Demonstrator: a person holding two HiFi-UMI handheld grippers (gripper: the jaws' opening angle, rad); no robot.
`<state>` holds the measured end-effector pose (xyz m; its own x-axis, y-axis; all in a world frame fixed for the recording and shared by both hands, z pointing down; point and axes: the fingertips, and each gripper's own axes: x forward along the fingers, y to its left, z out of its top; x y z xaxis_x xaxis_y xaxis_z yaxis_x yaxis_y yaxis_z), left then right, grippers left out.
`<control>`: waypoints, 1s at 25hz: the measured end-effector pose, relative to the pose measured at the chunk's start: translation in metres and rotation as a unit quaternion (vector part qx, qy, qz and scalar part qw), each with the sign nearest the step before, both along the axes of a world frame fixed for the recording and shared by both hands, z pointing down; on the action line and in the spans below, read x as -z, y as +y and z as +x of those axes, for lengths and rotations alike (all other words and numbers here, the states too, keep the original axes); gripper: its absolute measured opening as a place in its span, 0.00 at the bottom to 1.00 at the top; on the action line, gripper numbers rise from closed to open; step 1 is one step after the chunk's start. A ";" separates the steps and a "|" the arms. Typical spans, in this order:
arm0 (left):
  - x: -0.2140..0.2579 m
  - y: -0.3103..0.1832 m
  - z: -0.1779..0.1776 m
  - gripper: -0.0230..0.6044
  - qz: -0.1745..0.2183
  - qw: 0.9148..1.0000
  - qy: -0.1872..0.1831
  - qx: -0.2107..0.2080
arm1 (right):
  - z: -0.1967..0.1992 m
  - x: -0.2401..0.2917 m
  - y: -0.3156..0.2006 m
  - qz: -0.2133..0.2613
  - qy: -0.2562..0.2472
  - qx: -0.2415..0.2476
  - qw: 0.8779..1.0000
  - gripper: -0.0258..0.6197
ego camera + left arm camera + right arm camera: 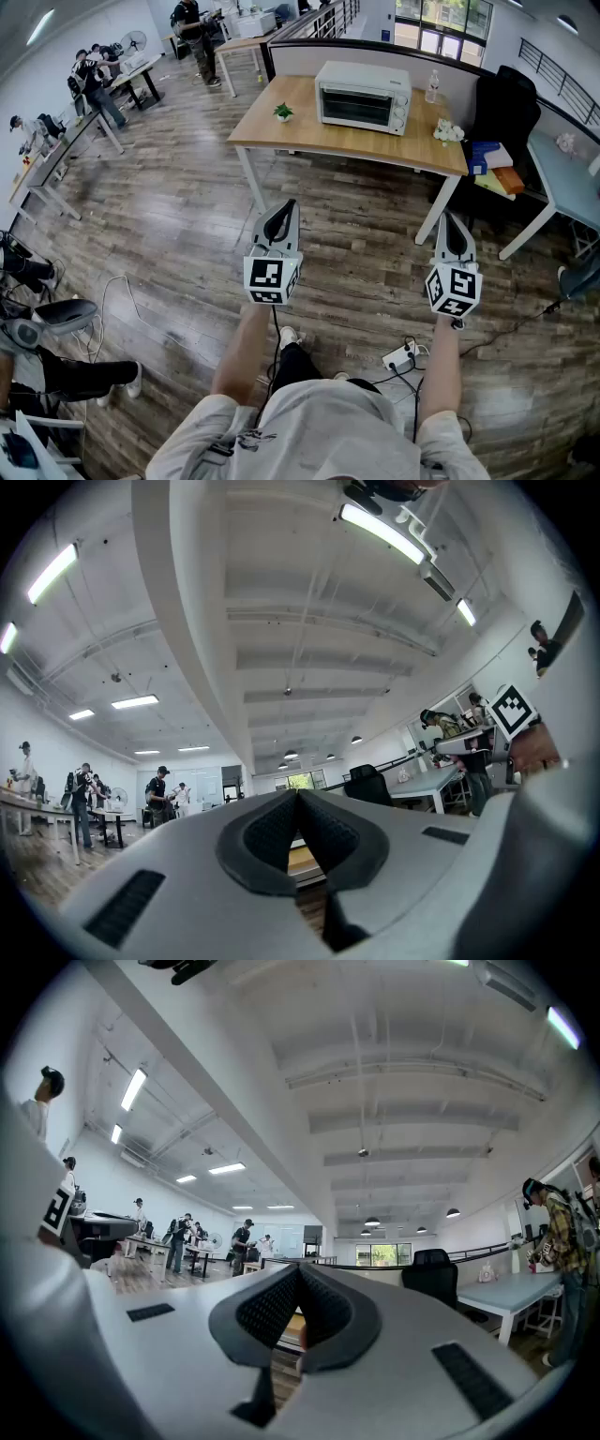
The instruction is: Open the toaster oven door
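A white toaster oven (364, 97) stands on a wooden table (309, 137) at the far side of the head view, its glass door closed. My left gripper (279, 221) and right gripper (451, 230) hover over the wood floor well short of the table, both shut with nothing between the jaws. In the left gripper view the left gripper (298, 797) points up toward the ceiling, its tips meeting. The right gripper (298, 1271) in its own view is likewise tilted upward, tips together. The oven is not seen in either gripper view.
On the table stand a small potted plant (282, 112), a water bottle (432, 87) and white flowers (448, 132). A black chair (506, 108) and a second desk (562, 178) lie to the right. A power strip (400, 356) and cables lie on the floor. People work at desks at far left.
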<state>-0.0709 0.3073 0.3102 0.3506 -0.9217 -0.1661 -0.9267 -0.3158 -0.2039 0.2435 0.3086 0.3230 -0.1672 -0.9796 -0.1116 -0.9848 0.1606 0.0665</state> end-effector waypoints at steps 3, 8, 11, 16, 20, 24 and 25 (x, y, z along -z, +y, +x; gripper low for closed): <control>0.003 -0.007 -0.004 0.06 0.003 1.000 0.000 -0.003 | -0.007 0.001 -0.005 -0.001 0.002 0.002 1.000 0.07; -0.001 -0.018 -0.012 0.06 0.001 1.000 -0.004 -0.006 | -0.020 -0.006 -0.016 -0.009 0.003 0.005 1.000 0.07; -0.007 -0.030 -0.020 0.06 -0.007 1.000 -0.002 -0.007 | -0.030 -0.011 -0.026 -0.015 0.004 0.005 1.000 0.07; -0.026 -0.054 -0.032 0.06 -0.027 0.999 0.001 -0.019 | -0.053 -0.029 -0.042 -0.032 0.006 0.008 0.999 0.07; -0.043 -0.083 -0.050 0.06 -0.044 0.999 0.007 -0.022 | -0.078 -0.045 -0.067 -0.049 0.013 0.011 0.999 0.07; -0.066 -0.120 -0.083 0.06 -0.066 0.998 0.004 -0.022 | -0.109 -0.063 -0.104 -0.067 -0.003 0.007 0.998 0.07; -0.071 -0.129 -0.091 0.06 -0.070 0.997 0.003 -0.023 | -0.116 -0.068 -0.113 -0.073 -0.007 0.004 0.997 0.07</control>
<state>-0.1622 0.1779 0.3813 0.3929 -0.9187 -0.0397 -0.9116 -0.3834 -0.1485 0.1277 0.1955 0.3906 -0.1750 -0.9841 0.0301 -0.9841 0.1758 0.0270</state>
